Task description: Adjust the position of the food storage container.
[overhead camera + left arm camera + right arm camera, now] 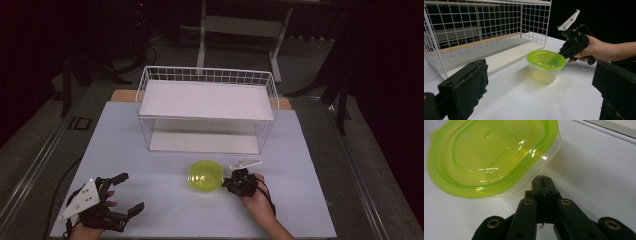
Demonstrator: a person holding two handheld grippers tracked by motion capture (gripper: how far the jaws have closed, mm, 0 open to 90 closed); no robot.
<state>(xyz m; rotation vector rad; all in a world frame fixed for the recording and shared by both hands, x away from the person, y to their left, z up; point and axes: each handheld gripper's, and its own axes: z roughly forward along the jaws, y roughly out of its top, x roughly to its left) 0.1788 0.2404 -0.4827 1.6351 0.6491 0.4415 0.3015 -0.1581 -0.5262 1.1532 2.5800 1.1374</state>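
Green-lidded clear plastic container (205, 175) sits on the white table (150, 170), near the front of a white wire basket shelf (207, 107) that stands farther back. Right gripper (235, 181), held in a hand (257, 197), has its jaws pressed together with nothing between them, tips just beside the container's rim. Left gripper (127, 192) rests at the table's near left corner, well apart from the container, its padded jaws spread wide and empty.
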